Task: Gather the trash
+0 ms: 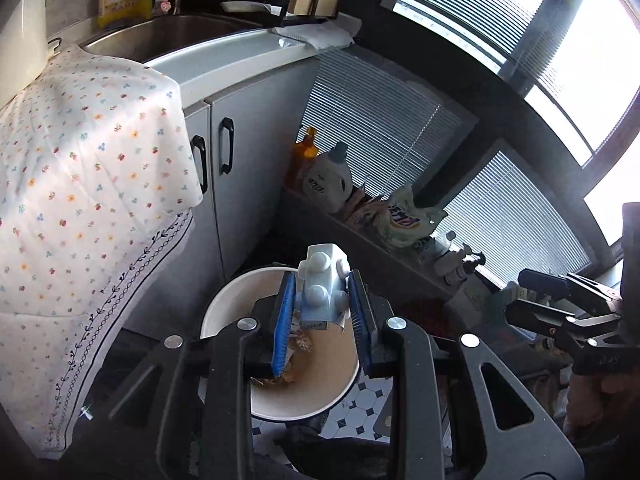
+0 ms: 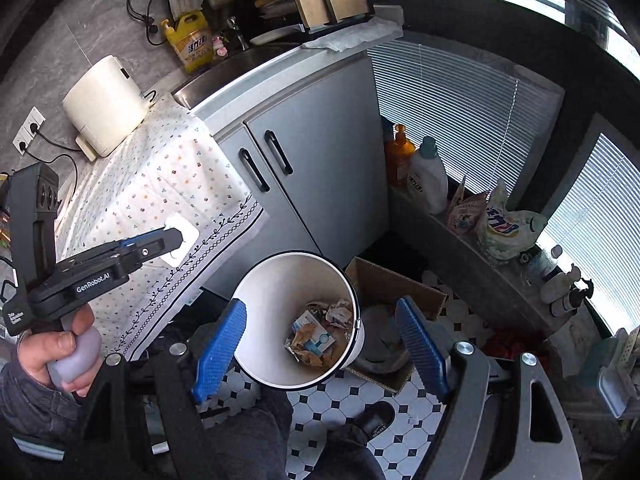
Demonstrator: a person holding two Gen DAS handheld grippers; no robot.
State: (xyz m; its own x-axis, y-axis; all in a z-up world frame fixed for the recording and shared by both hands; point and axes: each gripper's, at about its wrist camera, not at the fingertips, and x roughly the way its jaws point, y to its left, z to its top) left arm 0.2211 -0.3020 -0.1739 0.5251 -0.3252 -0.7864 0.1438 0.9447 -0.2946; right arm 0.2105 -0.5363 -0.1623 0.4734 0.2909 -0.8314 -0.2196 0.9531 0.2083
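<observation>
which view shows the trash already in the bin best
The right wrist view: it looks straight into the white bin, with the crumpled trash unobstructed. In the left wrist view the left gripper and its held white box cover most of it.

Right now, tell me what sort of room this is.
Most likely a small home kitchen: a steel sink set in a counter, a yellow dish soap bottle beside it, grey cupboard doors below, and detergent bottles along the window ledge.

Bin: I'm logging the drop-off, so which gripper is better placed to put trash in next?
Left. The left gripper is shut on a white plastic piece above the bin; the right gripper is open and empty.
</observation>
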